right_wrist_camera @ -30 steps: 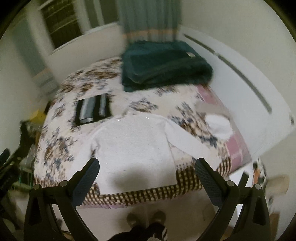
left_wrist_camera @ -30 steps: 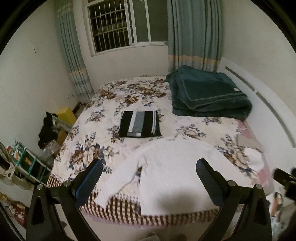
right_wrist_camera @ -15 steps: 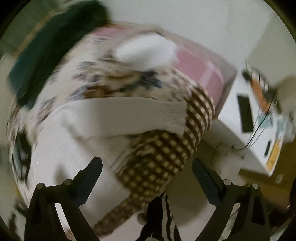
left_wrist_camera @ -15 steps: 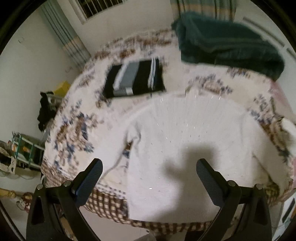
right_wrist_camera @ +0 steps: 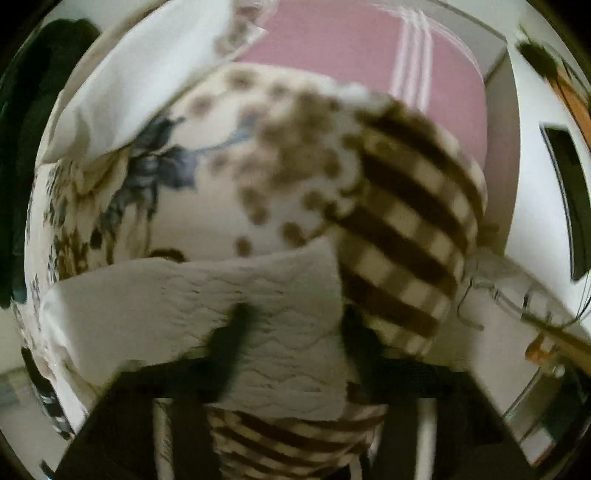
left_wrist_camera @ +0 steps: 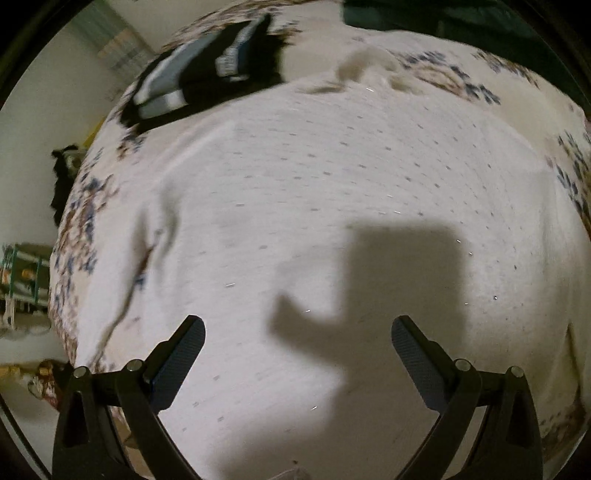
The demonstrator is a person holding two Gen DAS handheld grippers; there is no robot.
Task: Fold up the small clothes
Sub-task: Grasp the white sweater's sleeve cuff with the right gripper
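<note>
A white knit sweater (left_wrist_camera: 332, 192) lies spread flat on the floral bed cover and fills the left wrist view. My left gripper (left_wrist_camera: 297, 347) is open and empty, hovering close above the sweater's lower body. In the right wrist view the sweater's right sleeve cuff (right_wrist_camera: 258, 317) lies at the bed's corner between my right gripper's fingers (right_wrist_camera: 229, 347). The right gripper (right_wrist_camera: 291, 350) has its jaws closing around the cuff; the view is blurred, so contact is unclear.
A folded black and grey striped garment (left_wrist_camera: 207, 77) lies beyond the sweater. A dark green blanket (left_wrist_camera: 461, 18) sits at the far side. The checked bed skirt (right_wrist_camera: 406, 236), a pink sheet (right_wrist_camera: 351, 51) and a white side table (right_wrist_camera: 546, 155) are by the right corner.
Both grippers have dropped toward the bed. The left came in low over the sweater's body. The right moved onto the sleeve cuff and its fingers have narrowed around it.
</note>
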